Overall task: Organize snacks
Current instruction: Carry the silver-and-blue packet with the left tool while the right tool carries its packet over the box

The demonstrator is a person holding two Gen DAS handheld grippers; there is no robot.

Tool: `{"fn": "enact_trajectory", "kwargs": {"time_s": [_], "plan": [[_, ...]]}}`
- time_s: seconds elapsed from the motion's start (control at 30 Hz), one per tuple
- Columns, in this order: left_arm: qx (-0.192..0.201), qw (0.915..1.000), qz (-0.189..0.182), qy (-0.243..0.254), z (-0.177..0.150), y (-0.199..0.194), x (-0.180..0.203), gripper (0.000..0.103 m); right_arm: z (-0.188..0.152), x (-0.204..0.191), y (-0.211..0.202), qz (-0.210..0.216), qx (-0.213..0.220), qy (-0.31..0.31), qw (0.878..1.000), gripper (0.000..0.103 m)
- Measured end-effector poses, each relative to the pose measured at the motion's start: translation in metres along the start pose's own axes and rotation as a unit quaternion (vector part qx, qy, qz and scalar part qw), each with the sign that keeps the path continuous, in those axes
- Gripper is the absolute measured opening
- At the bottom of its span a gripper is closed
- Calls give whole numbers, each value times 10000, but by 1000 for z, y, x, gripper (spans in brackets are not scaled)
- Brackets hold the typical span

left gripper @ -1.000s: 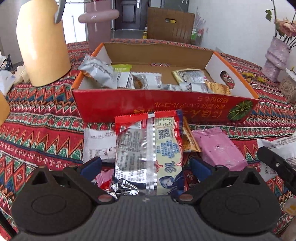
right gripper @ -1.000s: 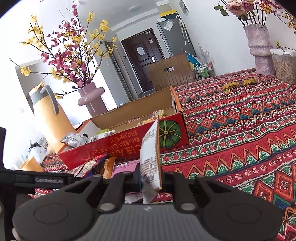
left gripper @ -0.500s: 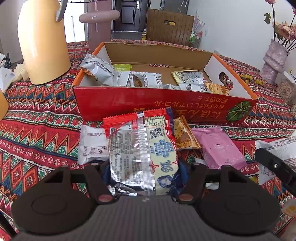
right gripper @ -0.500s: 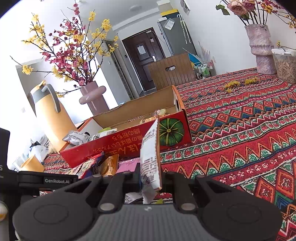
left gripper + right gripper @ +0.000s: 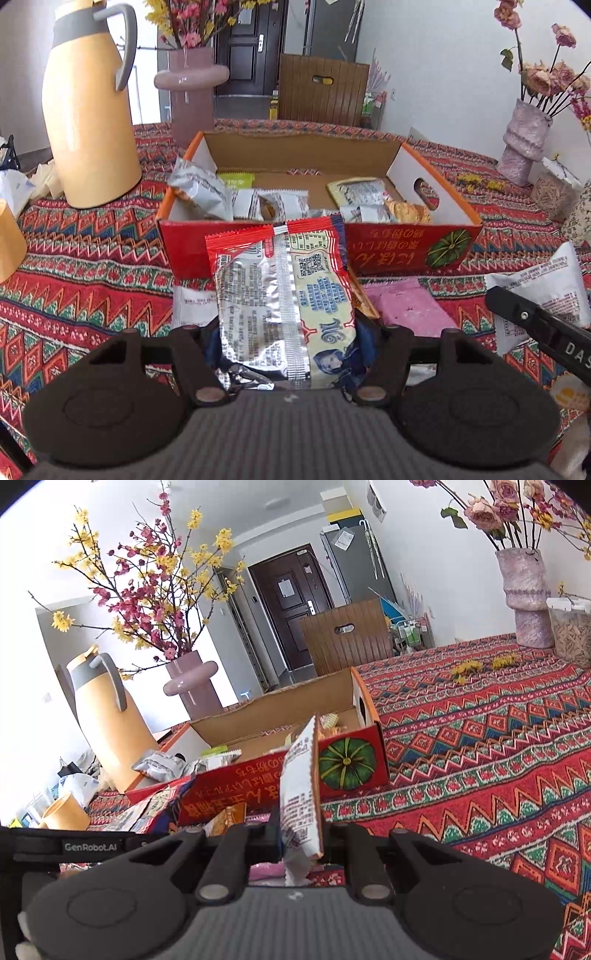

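Left gripper [image 5: 286,350]: my jaws are clamped on the red-edged foil snack packet [image 5: 282,295], having just closed on it; packet stands up off the cloth, tilted toward the box
Right gripper [image 5: 299,843]: jaws pressed together on the white sachet [image 5: 301,790], which I hold edge-on and upright, its loose lower corner hanging below the grip
Step in hand: I judge both pickups done and the carry to the box just starting; neither packet is over the box yet
Loose snacks near me: pink packet [image 5: 400,308] flat on the cloth just beside my left jaw; another white packet [image 5: 194,301] and an orange one [image 5: 364,301] partly hidden behind the held packet
Table: patterned red tablecloth [image 5: 85,269] under everything
Snack box [image 5: 402,245]: open cardboard tray with red front wall, just beyond the loose snacks; several grey, white and yellow packets already lie inside, with a bare patch toward the back
Next move, my call: lift the left packet clear of the front wall, carry it forward over the bare patch, then let go; the right sachet goes the same way
Risk: a low carry could snag the packet's top seam on the box wall
Far: yellow flask [image 5: 88,110] and pink vase [image 5: 190,96] behind the box, clear of my path
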State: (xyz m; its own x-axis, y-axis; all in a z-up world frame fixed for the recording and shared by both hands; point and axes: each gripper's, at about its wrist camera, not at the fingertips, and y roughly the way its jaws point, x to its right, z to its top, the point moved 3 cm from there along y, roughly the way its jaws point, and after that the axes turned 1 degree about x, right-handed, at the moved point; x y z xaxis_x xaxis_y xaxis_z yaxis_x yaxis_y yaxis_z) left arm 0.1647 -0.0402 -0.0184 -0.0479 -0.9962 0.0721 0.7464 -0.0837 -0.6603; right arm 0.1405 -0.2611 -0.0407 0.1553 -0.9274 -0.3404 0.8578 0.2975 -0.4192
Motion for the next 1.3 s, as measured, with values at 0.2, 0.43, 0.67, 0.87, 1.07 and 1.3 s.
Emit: {"fn": "enact_trajectory", "kwargs": {"time_s": [0.2,0.43,0.67,0.87,1.07,1.3], "plan": [[346,9994,-20,-78,15,-14,-2,67,16,-6,4,-11,169,-72,9998,13],[640,9978,15,-186,42,-19,-6,67,40,-12,15,-37,398,-171,9991,13],[844,9960,18,-303,69,-14,-8,67,64,-19,31,-58,566,-298,9979,13],[976,9942,69,-452,95,-4,-13,67,85,-24,50,-92,667,-391,9970,13],[1081,9923,185,-571,117,18,-19,67,107,-28,77,-173,687,-536,9960,13],[1073,9915,331,-658,132,59,-31,67,123,-31,115,-276,595,-685,9955,13]]}}
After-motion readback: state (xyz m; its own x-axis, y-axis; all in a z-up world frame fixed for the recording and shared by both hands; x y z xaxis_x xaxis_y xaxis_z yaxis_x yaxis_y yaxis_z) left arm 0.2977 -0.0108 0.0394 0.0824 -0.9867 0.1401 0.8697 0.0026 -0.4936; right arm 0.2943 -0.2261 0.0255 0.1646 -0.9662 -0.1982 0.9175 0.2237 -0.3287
